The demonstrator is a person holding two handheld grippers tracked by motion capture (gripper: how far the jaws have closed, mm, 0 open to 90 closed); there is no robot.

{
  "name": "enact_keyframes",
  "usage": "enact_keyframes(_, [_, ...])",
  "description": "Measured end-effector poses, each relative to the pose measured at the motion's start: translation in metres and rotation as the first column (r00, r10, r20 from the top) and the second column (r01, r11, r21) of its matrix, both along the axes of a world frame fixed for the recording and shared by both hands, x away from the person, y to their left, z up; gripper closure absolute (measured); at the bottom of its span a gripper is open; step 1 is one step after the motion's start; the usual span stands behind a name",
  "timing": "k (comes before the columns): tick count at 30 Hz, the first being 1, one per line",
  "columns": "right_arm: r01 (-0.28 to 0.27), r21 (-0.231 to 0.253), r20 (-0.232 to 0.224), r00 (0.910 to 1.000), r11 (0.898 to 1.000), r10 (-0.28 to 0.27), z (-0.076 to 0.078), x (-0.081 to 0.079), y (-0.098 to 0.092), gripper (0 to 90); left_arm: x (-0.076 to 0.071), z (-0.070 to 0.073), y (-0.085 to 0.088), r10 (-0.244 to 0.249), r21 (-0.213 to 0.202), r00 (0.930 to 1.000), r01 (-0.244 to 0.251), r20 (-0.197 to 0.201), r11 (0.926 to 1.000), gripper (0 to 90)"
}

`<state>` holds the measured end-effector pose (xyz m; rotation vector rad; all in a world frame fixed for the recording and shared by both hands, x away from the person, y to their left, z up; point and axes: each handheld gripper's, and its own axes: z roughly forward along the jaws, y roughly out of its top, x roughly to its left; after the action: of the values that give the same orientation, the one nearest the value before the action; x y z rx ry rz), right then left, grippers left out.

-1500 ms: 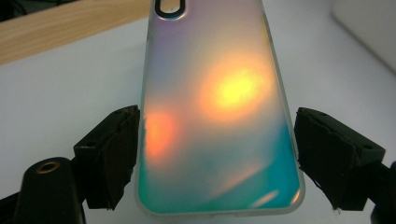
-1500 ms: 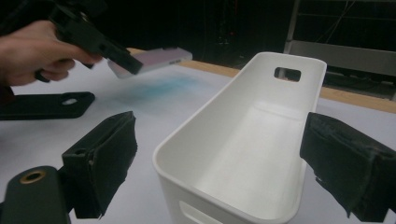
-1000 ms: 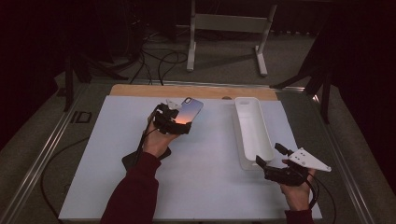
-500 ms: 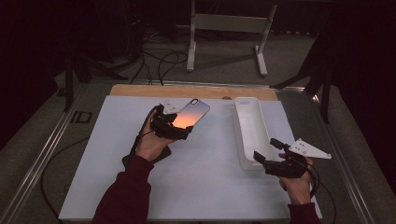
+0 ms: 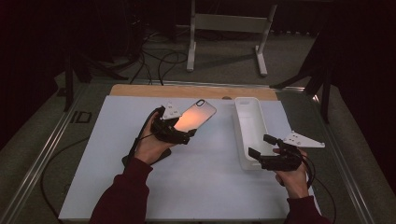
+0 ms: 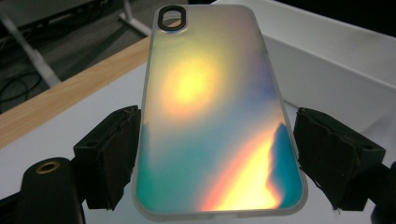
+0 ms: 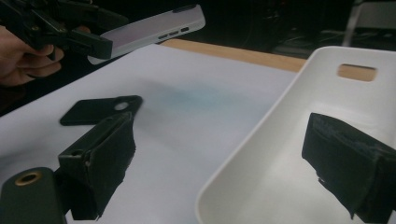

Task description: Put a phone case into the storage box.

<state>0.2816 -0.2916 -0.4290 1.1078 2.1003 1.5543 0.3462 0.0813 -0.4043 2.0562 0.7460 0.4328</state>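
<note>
Left tool (image 5: pixel 181 132) pinching iridescent phone case (image 5: pixel 195 116), lifted above white counter (image 5: pixel 205 186); right tool (image 5: pixel 259 146) spread at near end of white tray (image 5: pixel 250 116); black case (image 7: pixel 100 109) flat on counter

Maroon sleeves (image 5: pixel 122 198); black hand-held grippers (image 5: pixel 176 132) (grey three-cornered plates, trailing black cables)

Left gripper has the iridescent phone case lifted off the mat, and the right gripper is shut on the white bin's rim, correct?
Not quite. The right gripper is open, its jaws straddling the white bin rim without clamping, as the right gripper view shows. The left gripper does hold the iridescent phone case lifted.
</note>
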Motion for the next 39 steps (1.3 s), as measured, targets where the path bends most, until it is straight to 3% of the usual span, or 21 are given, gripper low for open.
enact_keyframes(4, [-0.01, 0.02, -0.025, 0.9996, 1.0, 0.01, 0.005, 0.005, 0.003, 8.9, -0.005, 0.003, -0.002, -0.03, -0.002, 0.9995, 0.03, 0.013, 0.9995, 16.9])
enact_keyframes(24, [-0.067, 0.03, -0.042, 0.9967, 0.997, 0.069, 0.024, 0.022, 0.032, 8.9, -0.028, 0.011, -0.019, -0.138, -0.005, 0.9872, 0.139, 0.079, 0.9903, 16.9])
enact_keyframes(36, [-0.091, 0.1, -0.114, 0.9882, 0.991, 0.103, 0.029, 0.033, 0.048, 9.2, -0.044, 0.015, -0.041, -0.222, 0.003, 0.9671, 0.223, 0.124, 0.9747, 16.9])
enact_keyframes(39, [-0.096, 0.126, -0.144, 0.983, 0.987, 0.113, 0.029, 0.035, 0.051, 13.4, -0.046, 0.015, -0.045, -0.236, -0.005, 0.9626, 0.239, 0.133, 0.9711, 16.9])
